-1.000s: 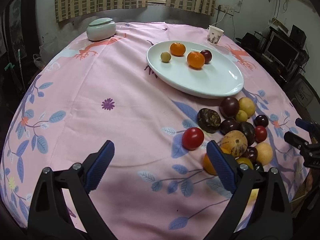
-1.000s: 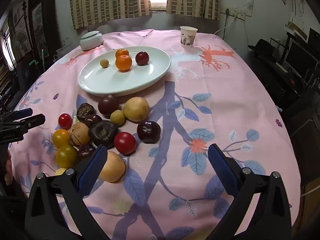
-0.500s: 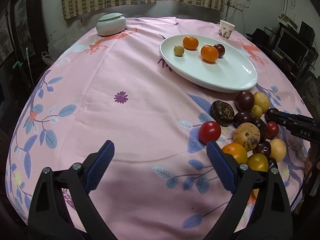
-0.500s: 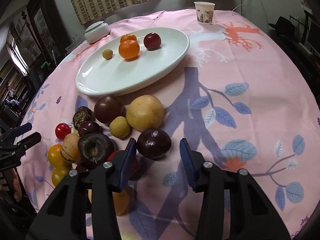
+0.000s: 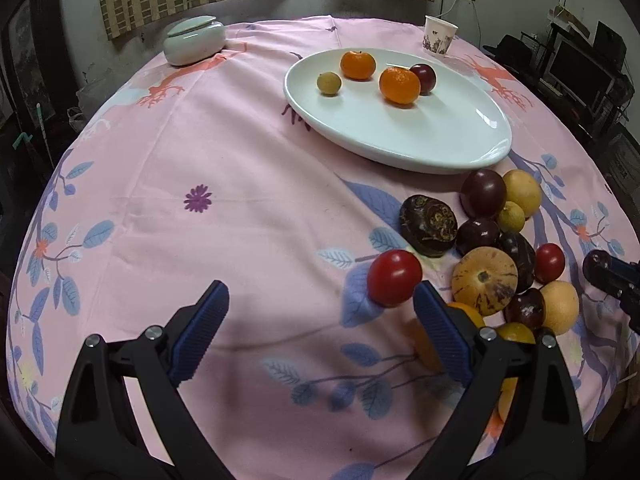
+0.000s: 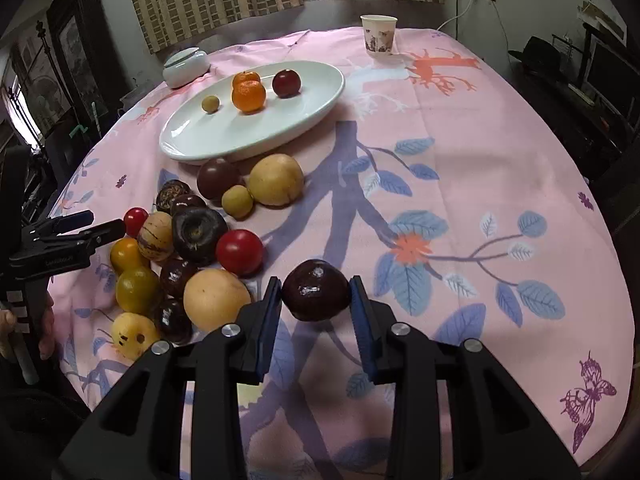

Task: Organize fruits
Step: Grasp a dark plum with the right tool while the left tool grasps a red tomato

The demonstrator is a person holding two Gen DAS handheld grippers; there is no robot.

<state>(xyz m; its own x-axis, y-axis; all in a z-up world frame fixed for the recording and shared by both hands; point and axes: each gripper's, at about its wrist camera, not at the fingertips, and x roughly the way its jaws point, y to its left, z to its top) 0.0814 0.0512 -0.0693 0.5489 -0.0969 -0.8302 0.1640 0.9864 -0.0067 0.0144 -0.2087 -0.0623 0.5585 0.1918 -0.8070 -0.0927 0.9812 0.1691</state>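
A white oval plate (image 5: 440,136) (image 6: 188,136) holds two oranges, a small yellow-green fruit and a dark red plum. A pile of several fruits (image 5: 492,256) (image 6: 188,248) lies on the pink cloth in front of it. My right gripper (image 6: 315,294) is shut on a dark purple plum (image 6: 316,290), held just above the cloth beside the pile. My left gripper (image 5: 320,316) is open and empty, low over the cloth, with a red tomato (image 5: 394,278) just beyond its right fingertip. It also shows in the right wrist view (image 6: 102,224).
A pale green lidded jar (image 5: 195,40) (image 6: 186,67) stands at the back left. A paper cup (image 5: 439,36) (image 6: 378,36) stands at the back right. Dark furniture and screens surround the round table; the cloth drops off at its edges.
My right gripper has closed on the dark purple plum and lifted it off the cloth toward me. My left gripper has drifted slightly closer to the red tomato, still open.
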